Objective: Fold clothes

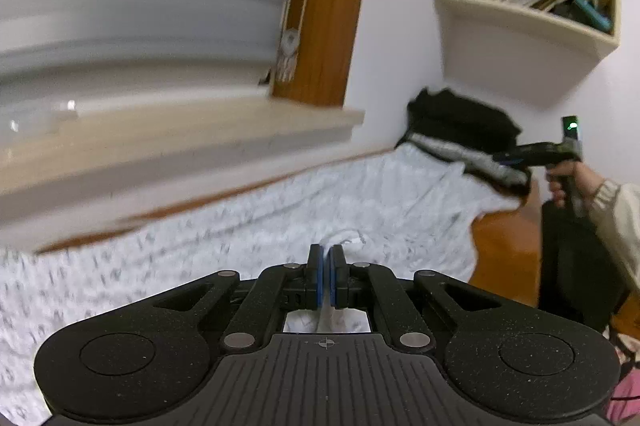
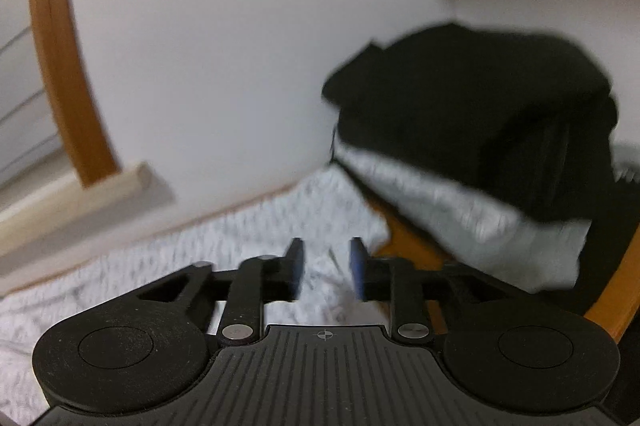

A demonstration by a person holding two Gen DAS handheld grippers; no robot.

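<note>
Left claw [image 1: 326, 276] pinched a fold of the white patterned garment [image 1: 248, 226] while the right claw [image 2: 327, 272] gaped empty, so an uneven pull could have skewed it against the folded pile [image 2: 472, 153].

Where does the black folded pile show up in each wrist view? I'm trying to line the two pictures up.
Left wrist view: the black folded pile sits right of centre, against the wall, below the wall shelf.
Right wrist view: the pile fills the right half, larger and blurred.
Shared landmark: the grey-white folded layer directly under the pile, at the far end of the white patterned cloth.
</note>
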